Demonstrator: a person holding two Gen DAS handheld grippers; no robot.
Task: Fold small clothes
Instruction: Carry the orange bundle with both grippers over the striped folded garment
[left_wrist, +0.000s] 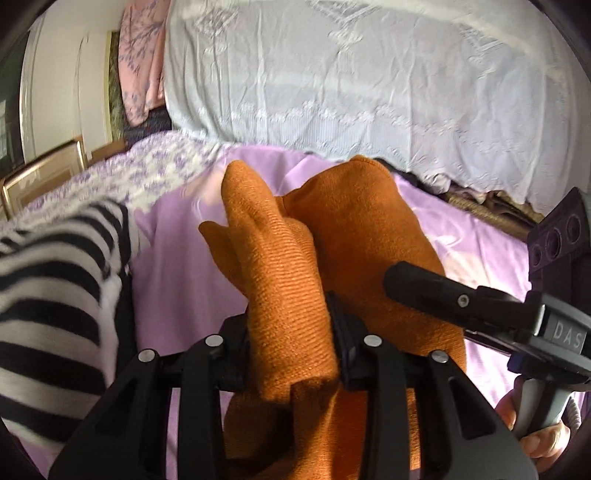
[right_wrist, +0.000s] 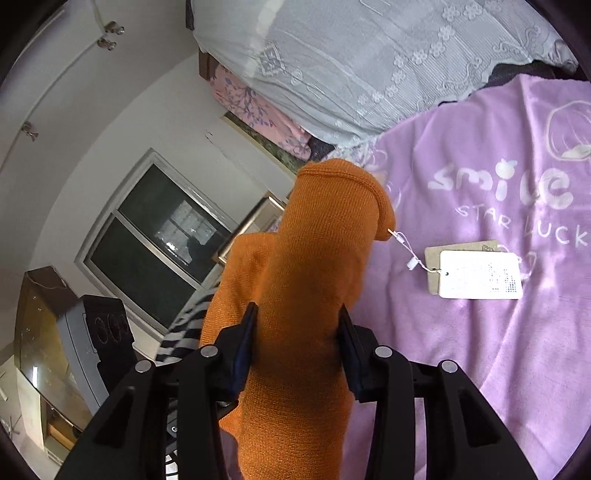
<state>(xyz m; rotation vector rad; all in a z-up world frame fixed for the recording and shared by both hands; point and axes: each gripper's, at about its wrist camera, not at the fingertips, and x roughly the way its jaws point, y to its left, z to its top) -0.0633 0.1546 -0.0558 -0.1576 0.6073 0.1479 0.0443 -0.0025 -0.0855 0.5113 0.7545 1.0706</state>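
Note:
An orange knit garment (left_wrist: 343, 251) lies bunched on a purple blanket (left_wrist: 177, 266). My left gripper (left_wrist: 291, 343) is shut on a thick fold of it, which rises between the jaws. My right gripper (right_wrist: 297, 354) is shut on another fold of the orange garment (right_wrist: 314, 266) and holds it lifted above the purple blanket (right_wrist: 480, 332). In the left wrist view the right gripper (left_wrist: 399, 277) reaches in from the right over the garment. White and brown price tags (right_wrist: 480, 275) hang from the garment on a string and lie on the blanket.
A black-and-white striped garment (left_wrist: 55, 302) lies at the left. A pale lace-covered pile (left_wrist: 351, 81) rises behind the blanket. A floral purple sheet (left_wrist: 129, 173) lies at back left. A window (right_wrist: 162, 243) and wall stand to the left in the right wrist view.

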